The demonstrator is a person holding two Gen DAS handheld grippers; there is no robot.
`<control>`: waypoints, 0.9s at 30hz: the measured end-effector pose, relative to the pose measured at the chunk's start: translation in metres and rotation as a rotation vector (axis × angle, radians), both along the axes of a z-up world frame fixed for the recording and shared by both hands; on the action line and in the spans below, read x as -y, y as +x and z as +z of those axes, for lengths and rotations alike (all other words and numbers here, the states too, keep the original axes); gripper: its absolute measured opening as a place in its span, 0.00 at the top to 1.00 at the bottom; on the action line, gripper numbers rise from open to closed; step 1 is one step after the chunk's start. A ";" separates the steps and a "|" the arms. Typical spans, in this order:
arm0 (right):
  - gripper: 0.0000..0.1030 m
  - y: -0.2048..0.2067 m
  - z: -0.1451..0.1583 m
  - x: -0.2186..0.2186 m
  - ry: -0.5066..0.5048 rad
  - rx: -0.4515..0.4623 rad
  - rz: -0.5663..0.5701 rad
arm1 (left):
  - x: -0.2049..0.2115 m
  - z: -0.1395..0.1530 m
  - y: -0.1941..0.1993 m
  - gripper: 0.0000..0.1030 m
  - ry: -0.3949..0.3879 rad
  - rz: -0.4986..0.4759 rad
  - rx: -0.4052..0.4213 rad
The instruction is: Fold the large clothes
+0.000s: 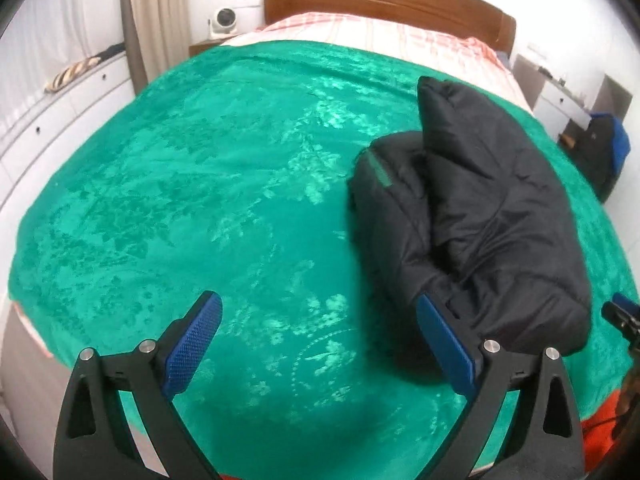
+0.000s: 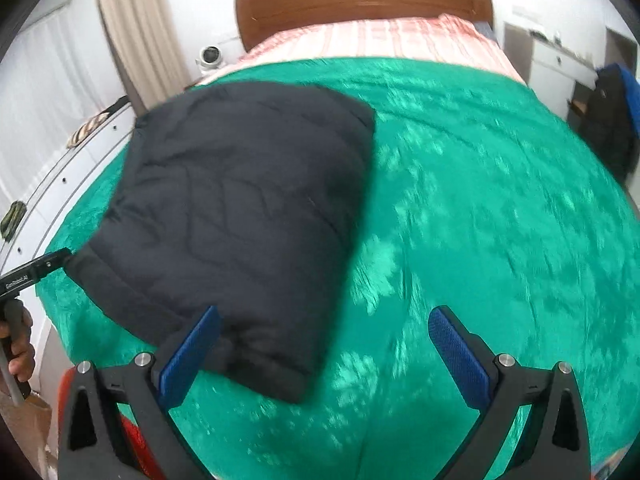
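We see a black padded jacket (image 1: 472, 216) folded into a thick bundle on a green blanket (image 1: 200, 184) that covers most of a bed. In the left wrist view the bundle lies at the right of the frame, with one flap laid over the rest, running from the upper right down toward the lower right. Our left gripper (image 1: 320, 340) fills the bottom of that frame with its jaws spread wide and only green blanket between them; the right-hand blue pad (image 1: 446, 344) stands just at the near left edge of the jacket, and we cannot tell if it touches the fabric. In the right wrist view the same jacket (image 2: 240, 216) sits in the left half of the frame as one broad dark slab. Our right gripper (image 2: 324, 352) is at the bottom, jaws likewise spread wide, nothing clamped; its left pad (image 2: 188, 360) overlaps the near corner of the jacket in the picture, while the gap between the pads is mostly bare blanket. At the far left edge of this view a hand (image 2: 18, 340) grips a black handle (image 2: 32, 272) whose tip is beside the jacket's left edge. Beyond the blanket, in the upper part of both frames, lie pink checked bedding (image 2: 380, 36) and a brown wooden headboard (image 2: 360, 0).
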State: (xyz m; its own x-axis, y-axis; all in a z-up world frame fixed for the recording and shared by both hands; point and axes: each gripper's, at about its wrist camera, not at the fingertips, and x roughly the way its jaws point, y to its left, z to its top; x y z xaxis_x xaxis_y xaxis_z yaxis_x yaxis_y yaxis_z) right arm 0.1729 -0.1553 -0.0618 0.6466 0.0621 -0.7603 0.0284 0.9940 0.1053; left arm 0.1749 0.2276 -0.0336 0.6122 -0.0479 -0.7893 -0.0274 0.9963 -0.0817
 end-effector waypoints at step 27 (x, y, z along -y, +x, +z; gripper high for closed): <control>0.00 0.016 0.002 0.045 0.470 0.021 0.041 | 0.009 -0.067 0.100 0.03 -0.646 -0.387 -0.341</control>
State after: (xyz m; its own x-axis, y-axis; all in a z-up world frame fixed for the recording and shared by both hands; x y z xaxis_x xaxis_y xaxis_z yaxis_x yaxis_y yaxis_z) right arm 0.1889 -0.1998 -0.0596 0.6516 0.4225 -0.6300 -0.0171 0.8385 0.5446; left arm 0.2747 0.2183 -0.1009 0.1910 -0.7141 -0.6735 0.1806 0.7000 -0.6909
